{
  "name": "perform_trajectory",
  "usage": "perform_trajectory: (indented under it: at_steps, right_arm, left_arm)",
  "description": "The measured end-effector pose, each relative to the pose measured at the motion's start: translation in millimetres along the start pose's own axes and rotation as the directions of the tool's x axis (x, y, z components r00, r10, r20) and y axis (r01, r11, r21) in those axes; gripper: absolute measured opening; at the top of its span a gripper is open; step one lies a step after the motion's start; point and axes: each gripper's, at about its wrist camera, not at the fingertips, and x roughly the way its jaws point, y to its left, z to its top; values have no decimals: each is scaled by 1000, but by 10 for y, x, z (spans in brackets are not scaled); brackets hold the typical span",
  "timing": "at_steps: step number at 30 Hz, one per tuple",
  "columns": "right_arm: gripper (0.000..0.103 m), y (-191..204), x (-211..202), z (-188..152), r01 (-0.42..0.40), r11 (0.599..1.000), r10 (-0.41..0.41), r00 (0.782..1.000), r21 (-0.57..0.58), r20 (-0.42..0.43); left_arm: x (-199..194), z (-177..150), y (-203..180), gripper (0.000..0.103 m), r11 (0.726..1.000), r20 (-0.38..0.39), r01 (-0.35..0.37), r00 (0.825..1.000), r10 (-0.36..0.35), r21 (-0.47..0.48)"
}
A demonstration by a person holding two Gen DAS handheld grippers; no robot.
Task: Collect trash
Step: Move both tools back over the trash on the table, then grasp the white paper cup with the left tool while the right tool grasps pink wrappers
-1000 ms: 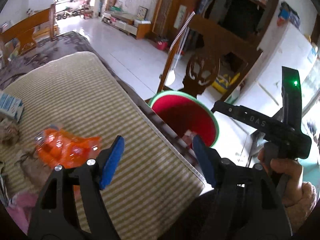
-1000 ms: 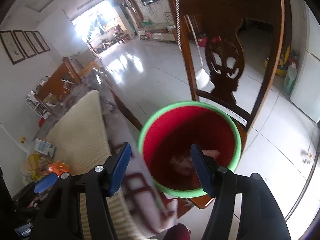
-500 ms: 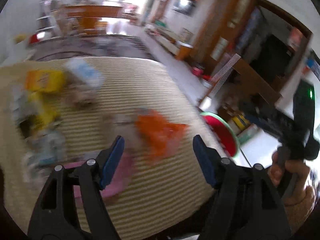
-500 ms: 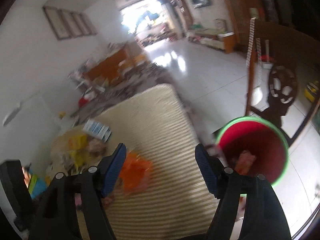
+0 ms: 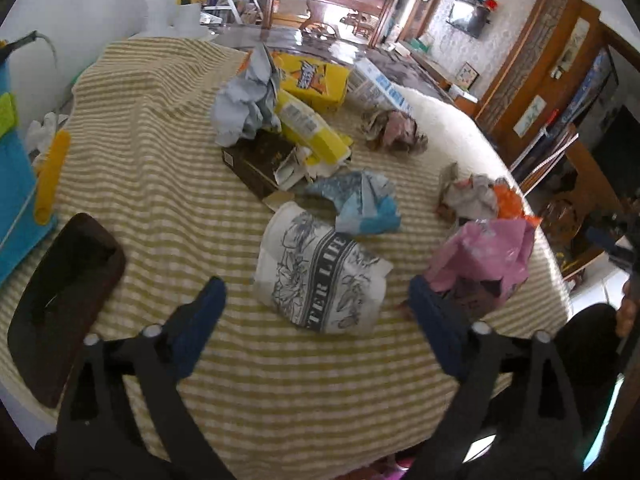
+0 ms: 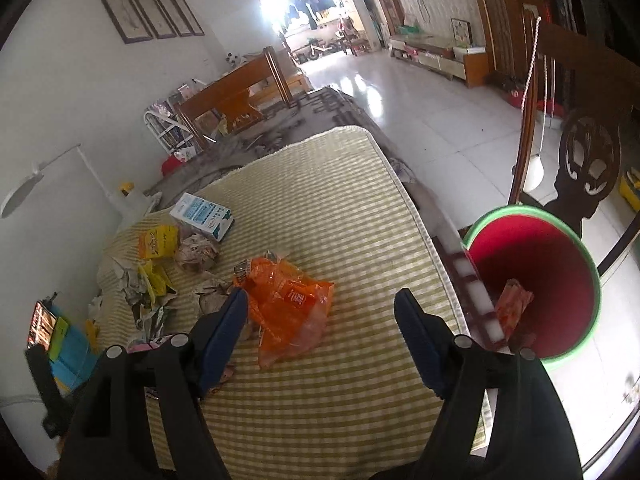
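A: Report the state of each hand-held gripper.

B: Left hand-held gripper (image 5: 314, 312): jaws opening, blue pads wide apart, nothing gripped. A crumpled white paper bag (image 5: 318, 274) lies between the pads near the worktop's (image 5: 168, 168) near edge, untouched. Its black print shows line-drawn flowers and the letters "TER LIFE". Right hand-held gripper (image 6: 320, 322): jaws opening, nothing gripped. A glossy, wrinkled orange plastic bag (image 6: 288, 304) lies partly between its pads, just beside the left pad.

A: Surface and remaining trash, near to far?

B: The worktop carries a woven cover with yellow-green and cream stripes. A crinkled pink plastic bag (image 5: 484, 252) sits near the right edge, beside the left hand-held gripper's right pad. Beyond the white bag: a crushed blue-and-white paper wrapper (image 5: 360, 204), then a flat dark brown box (image 5: 256, 156) and a yellow packet (image 5: 310, 130) with a barcode label. Further: a grey paper wad (image 5: 246, 106), a brownish paper ball (image 5: 392, 128), a yellow carton (image 5: 316, 80) and a white-and-blue carton (image 5: 376, 88) toward the far edge. Their writing is illegible.

A: Receptacle?

B: A round bucket (image 6: 556, 280), red inside with a green rim, stands off the right edge and holds an orange wrapper (image 6: 512, 304).
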Motion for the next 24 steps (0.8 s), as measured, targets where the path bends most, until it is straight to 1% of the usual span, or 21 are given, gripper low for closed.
perform_trajectory:
  at_steps: [4, 5, 7, 9, 13, 14, 15, 16, 21, 23, 24]
  right_arm:
    - [73, -5, 15, -2, 0, 1000, 0, 1000, 4, -9]
    - [73, -5, 13, -7, 1, 1000, -1, 1000, 2, -11]
    - [73, 2, 33, -3, 4, 1000, -4, 1000, 0, -19]
    - [73, 14, 48, -17, 8, 1000, -8, 1000, -4, -23]
    - [73, 85, 86, -33, 33, 999, -35, 999, -41, -31]
    - [73, 111, 90, -44, 42, 998, -44, 999, -55, -30]
    - [73, 142, 91, -54, 51, 996, -53, 998, -71, -27]
    - [73, 155, 94, -63, 55, 995, -57, 998, -80, -25]
    - [73, 184, 138, -70, 64, 994, -68, 997, -90, -46]
    - [73, 197, 151, -82, 1, 999, -4, 998, -48, -66]
    - [74, 220, 183, -105, -45, 999, 43, 995, -22, -85]
  left_arm:
    - [188, -66, 1, 94, 997, -45, 9, 999, -5, 79]
    - [261, -68, -17, 95, 995, -66, 0, 998, 7, 102]
    - [353, -81, -24, 95, 992, -89, -34, 995, 45, 119]
    - [402, -72, 13, 95, 994, -96, -45, 994, 55, 99]
    - [415, 41, 54, 95, 999, -70, -16, 997, 20, 52]
    - [424, 72, 74, 92, 999, -64, -5, 998, 8, 45]
    - [437, 88, 79, 84, 999, -64, 19, 998, -17, 36]
    - [452, 126, 78, 84, 999, -67, 26, 997, -24, 29]
    - [377, 85, 100, 83, 999, -40, 38, 998, -38, 13]
    - [313, 24, 158, 83, 1000, -28, 31, 999, -31, -2]
    - [326, 30, 122, 83, 1000, -24, 29, 999, -29, -10]
